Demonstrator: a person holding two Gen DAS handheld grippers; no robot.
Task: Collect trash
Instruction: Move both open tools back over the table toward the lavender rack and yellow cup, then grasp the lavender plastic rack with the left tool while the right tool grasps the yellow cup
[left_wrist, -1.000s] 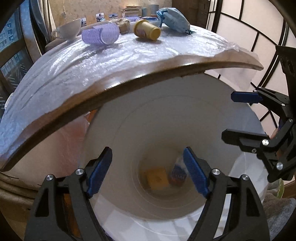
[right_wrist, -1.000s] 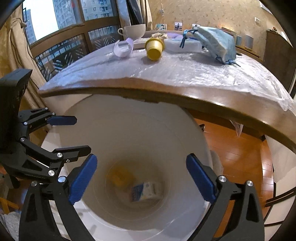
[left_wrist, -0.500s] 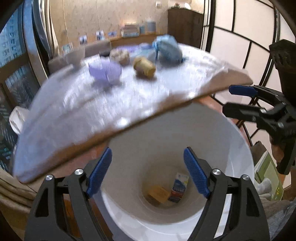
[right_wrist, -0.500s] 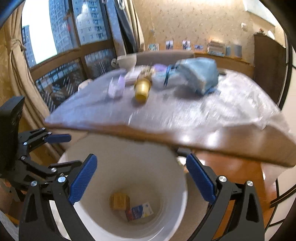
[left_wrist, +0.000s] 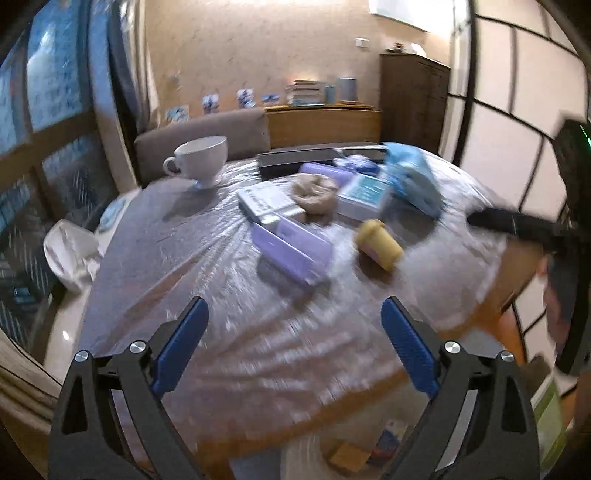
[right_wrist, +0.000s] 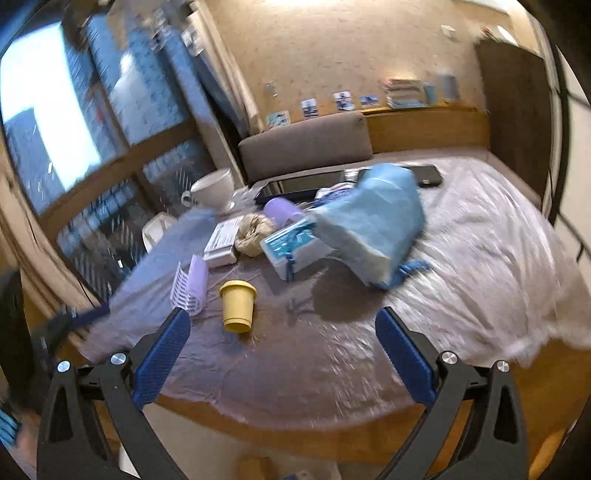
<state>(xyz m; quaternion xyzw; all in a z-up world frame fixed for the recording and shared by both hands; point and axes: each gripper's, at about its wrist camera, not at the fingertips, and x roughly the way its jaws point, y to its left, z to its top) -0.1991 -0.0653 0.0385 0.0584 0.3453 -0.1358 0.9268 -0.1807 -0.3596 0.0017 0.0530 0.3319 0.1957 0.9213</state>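
Observation:
A yellow cup (left_wrist: 378, 244) lies on its side on the plastic-covered table (left_wrist: 207, 280), beside a lilac ribbed cup (left_wrist: 291, 251); both also show in the right wrist view, the yellow cup (right_wrist: 237, 305) and the lilac cup (right_wrist: 192, 284). A crumpled brown paper ball (left_wrist: 314, 192) (right_wrist: 255, 232) lies further back. My left gripper (left_wrist: 293, 347) is open and empty above the table's near edge. My right gripper (right_wrist: 282, 352) is open and empty. The white bin (left_wrist: 314, 454) with a yellow and a blue item sits below the table edge.
A white teacup (left_wrist: 201, 160), a blue bag (right_wrist: 369, 221), boxes (left_wrist: 364, 195) and a dark flat case (left_wrist: 299, 158) crowd the table's back half. A chair (right_wrist: 306, 144) stands behind the table, windows to the left.
Both grippers have risen from over the bin's mouth and now look across the tabletop. The bin has dropped to the bottom of the views. Both stayed open.

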